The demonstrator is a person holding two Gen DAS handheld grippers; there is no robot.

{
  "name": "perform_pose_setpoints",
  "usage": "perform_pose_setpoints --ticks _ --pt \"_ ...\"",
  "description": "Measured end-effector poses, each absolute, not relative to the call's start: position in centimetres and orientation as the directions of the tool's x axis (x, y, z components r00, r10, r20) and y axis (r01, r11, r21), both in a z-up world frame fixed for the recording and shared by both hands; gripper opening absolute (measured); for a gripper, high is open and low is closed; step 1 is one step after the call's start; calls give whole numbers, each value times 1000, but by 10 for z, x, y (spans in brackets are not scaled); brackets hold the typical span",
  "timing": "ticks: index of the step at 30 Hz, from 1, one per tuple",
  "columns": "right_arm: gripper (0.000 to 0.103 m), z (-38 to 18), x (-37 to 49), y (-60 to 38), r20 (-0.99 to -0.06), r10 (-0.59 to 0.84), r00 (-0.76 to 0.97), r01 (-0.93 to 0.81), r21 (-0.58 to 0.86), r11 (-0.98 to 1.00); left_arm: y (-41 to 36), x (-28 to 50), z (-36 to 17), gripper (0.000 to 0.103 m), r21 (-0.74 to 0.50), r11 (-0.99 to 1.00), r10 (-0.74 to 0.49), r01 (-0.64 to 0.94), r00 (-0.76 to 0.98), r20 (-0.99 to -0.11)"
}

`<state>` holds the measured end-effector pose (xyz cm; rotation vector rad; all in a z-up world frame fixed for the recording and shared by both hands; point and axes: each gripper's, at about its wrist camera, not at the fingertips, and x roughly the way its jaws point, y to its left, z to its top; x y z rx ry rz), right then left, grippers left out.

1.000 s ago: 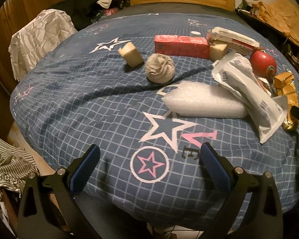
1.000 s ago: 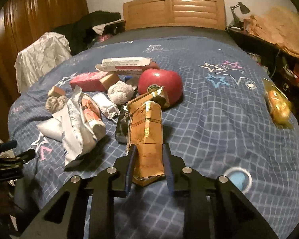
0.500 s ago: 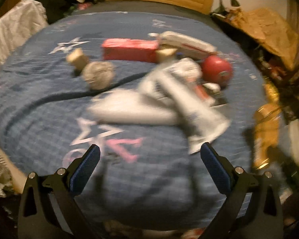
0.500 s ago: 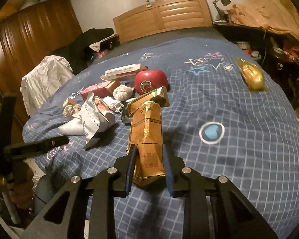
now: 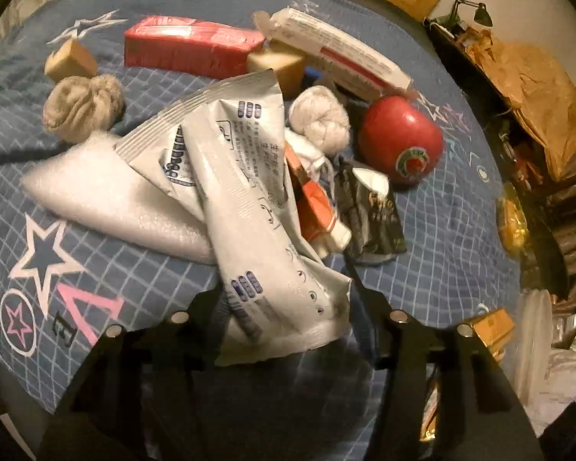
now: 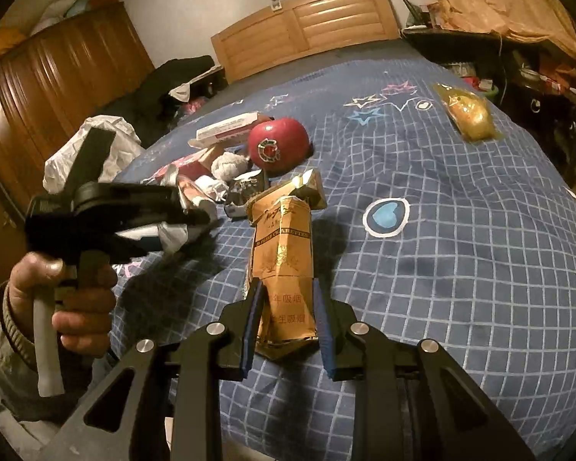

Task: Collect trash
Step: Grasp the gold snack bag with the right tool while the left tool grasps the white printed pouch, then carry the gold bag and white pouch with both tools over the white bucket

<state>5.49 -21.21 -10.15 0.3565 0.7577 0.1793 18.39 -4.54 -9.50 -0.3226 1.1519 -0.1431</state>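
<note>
At the bottom centre of the left wrist view, the left gripper (image 5: 288, 315) has just been closing its fingers, and the lower end of a crumpled white plastic wrapper (image 5: 245, 192) lies between them; the fingertips are hidden behind the wrapper, so whether they pinch it cannot be told. The wrapper runs from the upper middle of the frame down to the fingers, lying over a white foam sheet (image 5: 107, 196) on the blue checked bedspread (image 5: 441, 238). To its right lie an orange-and-white carton (image 5: 318, 207) and a dark foil packet (image 5: 372, 211), with a red apple (image 5: 401, 142) beyond, at centre right. A red box (image 5: 188, 44) sits at upper centre. In the right wrist view, the right gripper (image 6: 286, 322) at the bottom centre pinches the near end of a golden-brown cigarette pack (image 6: 282, 249), which reaches up toward the frame's middle. At the left edge a hand (image 6: 69, 292) grips the other gripper's handle.
</note>
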Motion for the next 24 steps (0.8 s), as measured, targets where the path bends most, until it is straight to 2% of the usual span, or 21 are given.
perform_pose_setpoints --ticks 4,15,24 --pt "28 -100 53 -214 -626 291 724 -35 387 921 -31 162 -81 50 -326 945 -288 -13 432 -855" --pt "28 -85 39 -199 -597 283 750 -70 354 933 -16 107 -64 50 -233 963 -271 138 446 -853" --pt "27 -74 24 -194 -581 268 769 -76 333 940 -37 92 -51 50 -66 978 -166 198 543 -823"
